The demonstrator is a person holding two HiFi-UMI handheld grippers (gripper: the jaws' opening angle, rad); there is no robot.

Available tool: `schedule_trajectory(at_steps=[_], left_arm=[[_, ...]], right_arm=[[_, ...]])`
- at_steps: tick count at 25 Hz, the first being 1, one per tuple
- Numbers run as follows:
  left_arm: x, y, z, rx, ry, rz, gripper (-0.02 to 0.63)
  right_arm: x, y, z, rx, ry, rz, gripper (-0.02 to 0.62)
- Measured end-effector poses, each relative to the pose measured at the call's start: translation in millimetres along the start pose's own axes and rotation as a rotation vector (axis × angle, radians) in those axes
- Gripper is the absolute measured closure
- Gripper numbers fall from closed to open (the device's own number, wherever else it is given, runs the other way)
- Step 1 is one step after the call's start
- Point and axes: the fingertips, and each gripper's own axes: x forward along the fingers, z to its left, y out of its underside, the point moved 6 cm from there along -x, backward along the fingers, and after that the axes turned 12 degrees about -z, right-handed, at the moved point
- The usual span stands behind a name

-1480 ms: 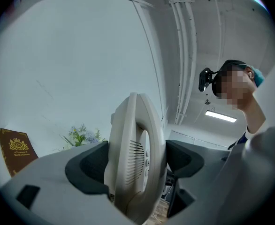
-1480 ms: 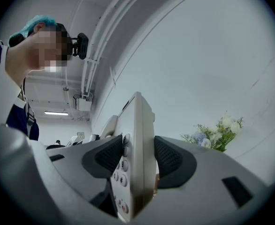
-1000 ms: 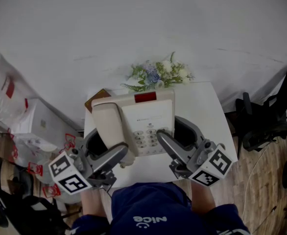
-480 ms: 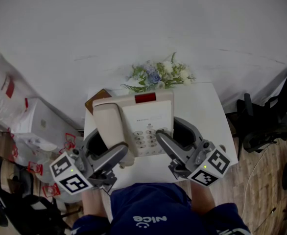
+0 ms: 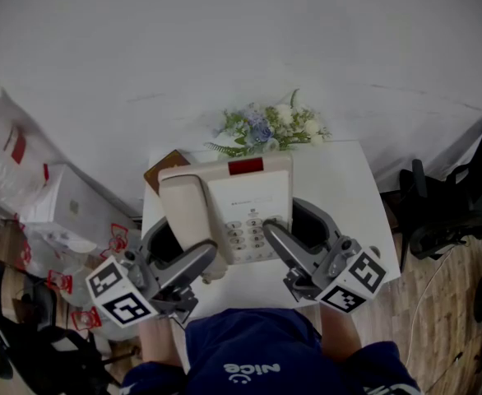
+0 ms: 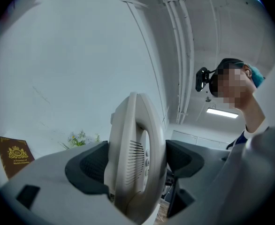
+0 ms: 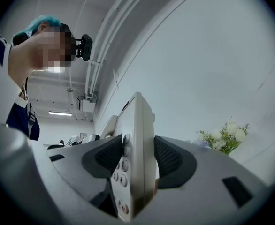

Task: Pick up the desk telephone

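The beige desk telephone [image 5: 233, 204], with its handset on the left and a red strip at the far edge, is held between both grippers over the small white table [image 5: 348, 188]. My left gripper [image 5: 183, 249] is shut on the handset side, and in the left gripper view its dark pads clamp the telephone [image 6: 135, 158] from both faces. My right gripper [image 5: 289, 225] is shut on the keypad side. In the right gripper view one pad presses the keys and the other the underside of the telephone [image 7: 137, 139].
A bunch of white and blue flowers [image 5: 270, 128] lies at the table's far edge by the wall, with a brown book [image 5: 163, 168] to its left. White boxes and bags [image 5: 52, 204] stand at the left, dark chairs [image 5: 447, 204] at the right.
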Motion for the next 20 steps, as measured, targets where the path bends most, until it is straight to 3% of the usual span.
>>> schedule_trajectory(at_steps=[20], left_arm=[[-2.2,4.6,-1.3,-0.011,-0.012,-0.003,0.221]], right_arm=[[-3.7,1.7,0.4,0.004,0.005,0.014,0.365]])
